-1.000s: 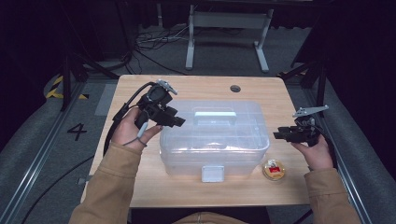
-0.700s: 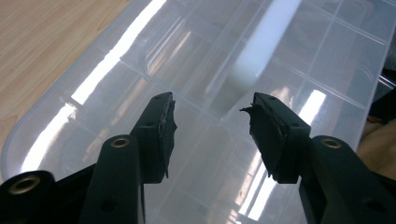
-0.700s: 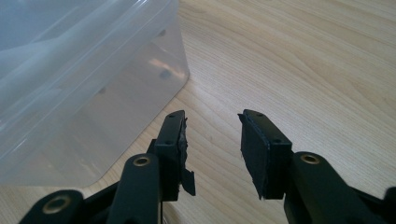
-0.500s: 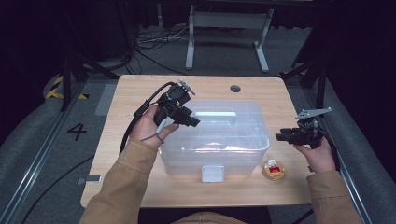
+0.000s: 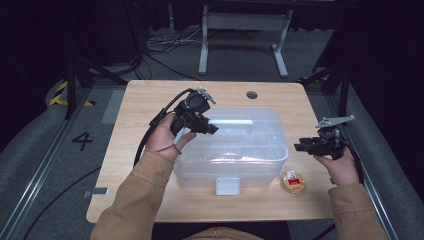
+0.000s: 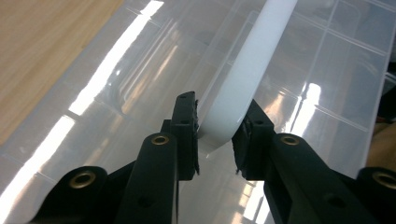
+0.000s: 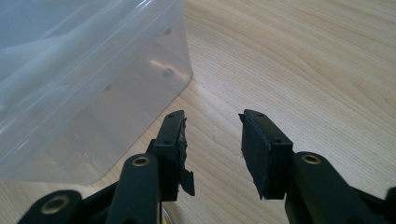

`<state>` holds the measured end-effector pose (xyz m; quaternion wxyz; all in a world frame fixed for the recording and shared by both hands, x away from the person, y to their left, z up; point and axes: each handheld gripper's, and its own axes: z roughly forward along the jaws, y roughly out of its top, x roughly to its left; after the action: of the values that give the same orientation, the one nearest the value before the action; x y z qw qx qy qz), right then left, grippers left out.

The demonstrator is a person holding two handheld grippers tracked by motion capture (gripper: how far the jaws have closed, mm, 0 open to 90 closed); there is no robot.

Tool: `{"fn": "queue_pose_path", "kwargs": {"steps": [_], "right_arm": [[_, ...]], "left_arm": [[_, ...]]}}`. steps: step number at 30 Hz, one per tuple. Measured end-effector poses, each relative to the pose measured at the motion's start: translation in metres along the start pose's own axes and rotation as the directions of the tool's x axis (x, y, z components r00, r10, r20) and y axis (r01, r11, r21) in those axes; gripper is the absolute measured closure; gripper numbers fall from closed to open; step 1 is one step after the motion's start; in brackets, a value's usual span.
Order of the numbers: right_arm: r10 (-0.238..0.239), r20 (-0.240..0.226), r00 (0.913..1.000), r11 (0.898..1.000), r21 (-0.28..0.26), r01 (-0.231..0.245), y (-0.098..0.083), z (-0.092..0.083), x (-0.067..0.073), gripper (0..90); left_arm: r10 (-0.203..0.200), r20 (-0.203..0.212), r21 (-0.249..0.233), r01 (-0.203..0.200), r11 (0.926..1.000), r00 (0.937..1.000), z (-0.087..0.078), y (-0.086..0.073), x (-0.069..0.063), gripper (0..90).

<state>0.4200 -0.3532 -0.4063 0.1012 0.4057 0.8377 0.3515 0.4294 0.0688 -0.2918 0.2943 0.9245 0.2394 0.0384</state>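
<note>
White plastic handle [image 6: 247,79] on the lid of the clear storage box [image 5: 260,155] runs lengthwise away from the left claw [image 6: 215,140], its near end between the two jaws. Jaws have just been closing; both pads appear to touch the handle's sides, though the right contact is hard to confirm. Box sits mid-surface [image 5: 150,100]. Left claw is directly over the lid; right claw [image 7: 212,140] is off the box's right end, above bare wood, jaws part-spread and holding nothing. Any lift would turn on the left claw's grip across the handle's short axis.
</note>
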Motion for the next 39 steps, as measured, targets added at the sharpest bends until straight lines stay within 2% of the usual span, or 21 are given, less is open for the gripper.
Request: {"fn": "queue_pose_path", "kwargs": {"steps": [1,3,10,21,27,29,31,33,39], "right_arm": [[0.0,0.0,1.0,1.0,-0.001,0.0,0.0,0.0,0.0,60.7],[0.002,-0.001,1.0,1.0,-0.004,-0.002,-0.001,-0.001,0.0,61.1],[0.0,-0.002,1.0,1.0,-0.012,0.0,-0.002,-0.005,0.002,61.6],[-0.012,-0.011,0.9999,0.999,-0.04,0.012,-0.002,-0.011,0.006,61.9],[-0.014,-0.028,0.9995,0.998,-0.058,0.013,-0.001,-0.013,0.008,62.7],[-0.032,-0.043,0.9986,0.998,-0.062,0.029,0.0,-0.014,0.01,66.2],[-0.068,-0.044,0.9967,0.996,-0.056,0.065,0.001,-0.014,0.013,71.9],[-0.08,-0.047,0.9957,0.995,-0.056,0.077,0.001,-0.014,0.014,74.5],[-0.103,-0.094,0.9903,0.993,-0.068,0.096,0.003,-0.016,0.018,82.0]], "left_arm": [[0.012,-0.019,0.006,-0.012,0.9999,0.9997,0.0,0.001,-0.002,73.8],[0.019,-0.03,0.014,-0.019,0.9997,0.9994,0.0,0.002,-0.004,74.4],[0.013,-0.019,0.021,-0.012,0.9997,0.9997,-0.001,0.004,-0.001,74.7],[-0.031,-0.02,0.019,0.031,0.9993,0.9993,-0.007,0.013,0.008,74.5],[-0.057,-0.007,0.022,0.057,0.9981,0.9984,-0.009,0.018,0.014,74.3],[-0.068,-0.004,0.023,0.068,0.9974,0.9977,-0.01,0.02,0.015,74.1],[-0.079,-0.002,0.026,0.079,0.9966,0.9969,-0.011,0.022,0.017,74.0],[-0.083,-0.004,0.027,0.083,0.9962,0.9966,-0.012,0.023,0.018,73.9],[-0.116,0.002,0.017,0.116,0.9931,0.9933,-0.013,0.028,0.023,73.3]]}}
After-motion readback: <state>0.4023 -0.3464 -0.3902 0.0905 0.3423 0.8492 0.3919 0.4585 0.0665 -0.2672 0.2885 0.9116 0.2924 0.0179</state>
